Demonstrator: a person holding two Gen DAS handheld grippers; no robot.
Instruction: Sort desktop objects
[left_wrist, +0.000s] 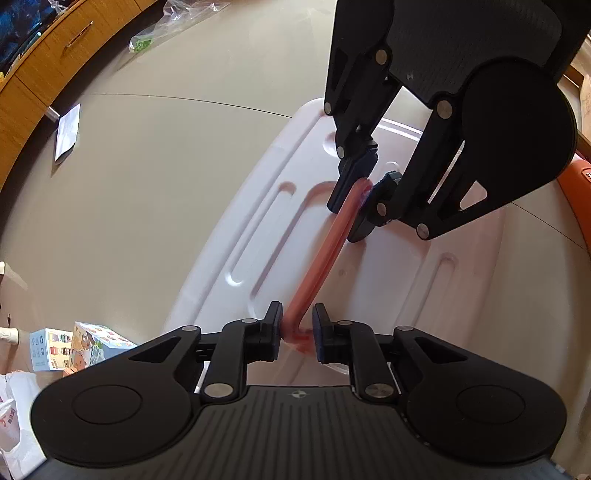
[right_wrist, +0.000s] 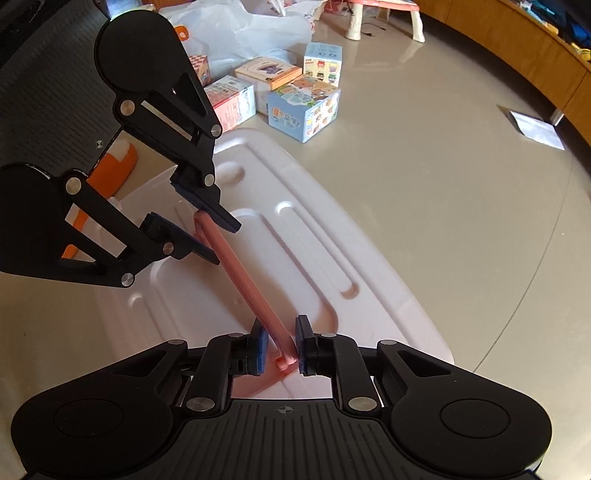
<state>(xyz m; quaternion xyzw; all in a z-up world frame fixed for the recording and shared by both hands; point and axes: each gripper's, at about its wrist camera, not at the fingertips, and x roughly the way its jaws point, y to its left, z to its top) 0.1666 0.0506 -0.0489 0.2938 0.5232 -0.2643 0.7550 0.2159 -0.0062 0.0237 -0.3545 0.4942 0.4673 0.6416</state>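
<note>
A pink elastic loop (left_wrist: 325, 254) is stretched taut between my two grippers above a white plastic lid (left_wrist: 258, 229). My left gripper (left_wrist: 297, 330) is shut on one end of the loop. My right gripper (left_wrist: 364, 195) is shut on the other end, across from it. In the right wrist view the loop (right_wrist: 243, 273) runs from my right gripper (right_wrist: 280, 350) up to my left gripper (right_wrist: 210, 236), over the white lid (right_wrist: 332, 236).
Several small colourful boxes (right_wrist: 306, 107) and a white plastic bag (right_wrist: 236, 33) lie on the beige floor beyond the lid. A paper sheet (right_wrist: 535, 127) lies near wooden cabinets (left_wrist: 48, 55). An orange object (right_wrist: 118, 166) sits beside the lid.
</note>
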